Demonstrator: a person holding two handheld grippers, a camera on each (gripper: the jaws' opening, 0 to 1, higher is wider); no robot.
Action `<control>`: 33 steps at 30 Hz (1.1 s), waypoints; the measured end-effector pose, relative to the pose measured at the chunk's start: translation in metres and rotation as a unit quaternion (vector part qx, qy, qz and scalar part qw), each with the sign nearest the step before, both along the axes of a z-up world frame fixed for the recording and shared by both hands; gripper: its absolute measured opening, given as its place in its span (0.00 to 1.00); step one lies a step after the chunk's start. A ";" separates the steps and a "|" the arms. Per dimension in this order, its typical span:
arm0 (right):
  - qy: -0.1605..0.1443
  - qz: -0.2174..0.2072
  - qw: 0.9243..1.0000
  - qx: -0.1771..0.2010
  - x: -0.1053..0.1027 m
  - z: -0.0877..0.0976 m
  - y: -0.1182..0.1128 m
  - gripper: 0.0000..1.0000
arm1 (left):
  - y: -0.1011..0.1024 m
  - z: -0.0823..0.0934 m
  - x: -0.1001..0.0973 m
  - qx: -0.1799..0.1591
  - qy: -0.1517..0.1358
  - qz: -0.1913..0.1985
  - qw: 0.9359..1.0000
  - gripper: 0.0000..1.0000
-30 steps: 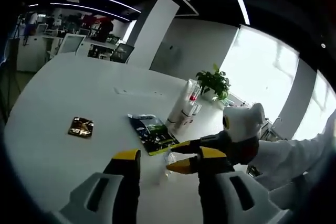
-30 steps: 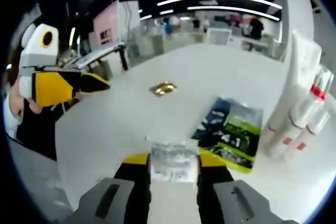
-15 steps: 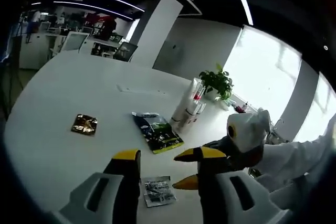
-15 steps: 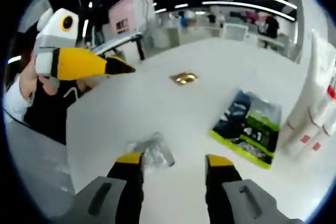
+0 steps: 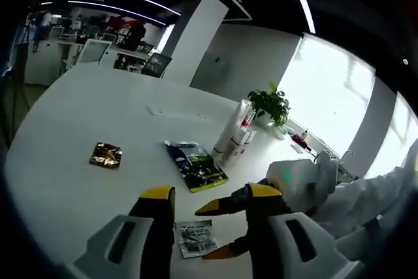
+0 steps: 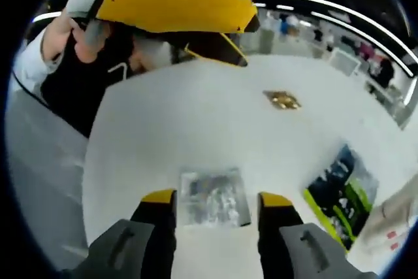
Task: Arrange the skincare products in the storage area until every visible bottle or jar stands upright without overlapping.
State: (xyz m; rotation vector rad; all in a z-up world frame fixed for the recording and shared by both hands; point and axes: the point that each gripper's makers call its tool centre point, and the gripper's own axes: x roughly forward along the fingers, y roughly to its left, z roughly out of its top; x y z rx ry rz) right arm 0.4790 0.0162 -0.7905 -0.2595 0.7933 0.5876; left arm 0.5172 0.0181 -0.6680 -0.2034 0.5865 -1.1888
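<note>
A silver sachet point(image 6: 212, 198) lies flat on the white table point(image 6: 189, 122), between the spread jaws of my right gripper point(image 6: 217, 198), which is open and not holding it. In the left gripper view the same silver sachet point(image 5: 196, 238) lies near the table's front. The right gripper point(image 5: 208, 233) reaches in from the right, with its yellow tips apart over the sachet. My left gripper point(image 5: 210, 194) is open and holds nothing. White tubes with red caps point(image 5: 234, 136) stand upright beside a dark green packet point(image 5: 196, 165). A gold sachet point(image 5: 104, 155) lies to the left.
The left gripper point(image 6: 249, 44) looms large at the top of the right gripper view, held in a white-gloved hand. A potted plant point(image 5: 268, 103) stands behind the tubes. The gold sachet point(image 6: 282, 100), the green packet point(image 6: 339, 186) and the tubes point(image 6: 392, 220) lie at the right.
My right gripper opened and let the silver sachet down flat on the table. It then swung toward the left gripper, keeping its jaws either side of the sachet.
</note>
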 end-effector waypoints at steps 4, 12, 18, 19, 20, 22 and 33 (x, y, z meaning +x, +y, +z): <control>0.003 0.009 1.000 -0.014 -0.003 -0.005 -0.001 0.47 | 0.000 0.000 0.001 -0.002 0.001 0.001 1.000 0.38; -0.001 0.026 1.000 -0.015 -0.003 -0.002 0.004 0.38 | 0.000 -0.002 0.004 -0.001 0.004 -0.004 1.000 0.38; -0.015 0.027 0.999 -0.027 -0.003 -0.001 0.002 0.38 | 0.000 -0.002 0.006 -0.001 0.005 0.000 1.000 0.38; -0.016 0.028 0.999 -0.028 -0.004 -0.001 0.002 0.38 | 0.000 -0.002 0.006 -0.001 0.005 0.000 1.000 0.38; -0.016 0.028 0.999 -0.029 -0.004 0.000 0.001 0.38 | 0.000 -0.002 0.005 -0.001 0.005 -0.001 1.000 0.38; -0.019 0.028 0.999 -0.028 -0.005 0.003 -0.001 0.38 | 0.000 -0.003 0.003 0.000 0.005 -0.002 1.000 0.38; -0.046 0.005 0.999 -0.019 -0.007 0.027 -0.026 0.38 | -0.003 -0.004 -0.003 -0.012 0.034 -0.002 0.999 0.38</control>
